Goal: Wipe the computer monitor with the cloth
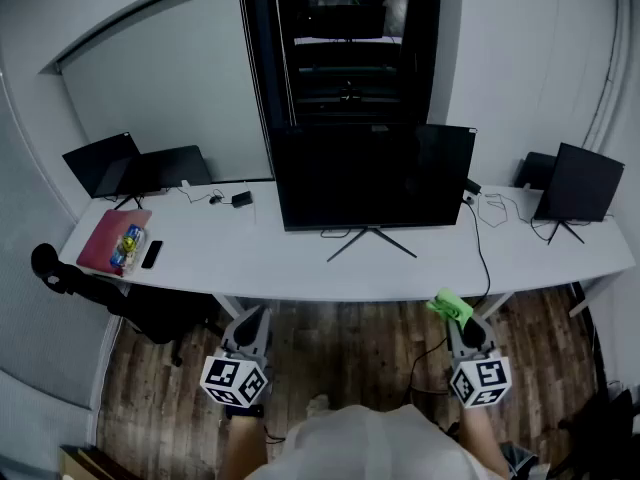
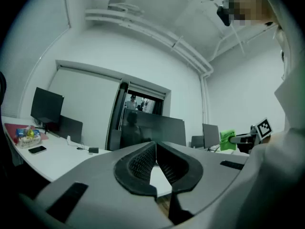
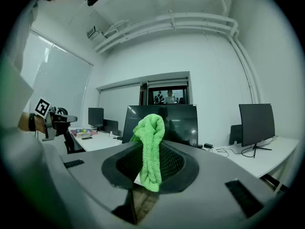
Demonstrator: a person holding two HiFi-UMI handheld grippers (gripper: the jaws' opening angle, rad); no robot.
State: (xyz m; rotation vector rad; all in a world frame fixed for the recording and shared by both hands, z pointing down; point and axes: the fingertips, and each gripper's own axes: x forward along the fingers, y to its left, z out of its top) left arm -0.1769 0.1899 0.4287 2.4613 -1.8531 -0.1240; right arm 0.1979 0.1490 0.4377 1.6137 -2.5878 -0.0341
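Right gripper (image 3: 153,144) is clamped on the green cloth (image 3: 148,151). The cloth is bunched upright between the jaws, with its top poking out past them. Left gripper (image 2: 155,147) has its jaws pressed together at the tips with nothing in them. Both are held low in front of the white desk (image 1: 300,263), well short of the big centre monitor (image 1: 372,176). Cloth isn't touching the screen. Screen is dark, so I can't tell dust or streaks from here. Status as I read it: cloth in hand, 0 wipe passes made. Remaining: bring the cloth forward over the desk edge, contact the panel, sweep the full surface.
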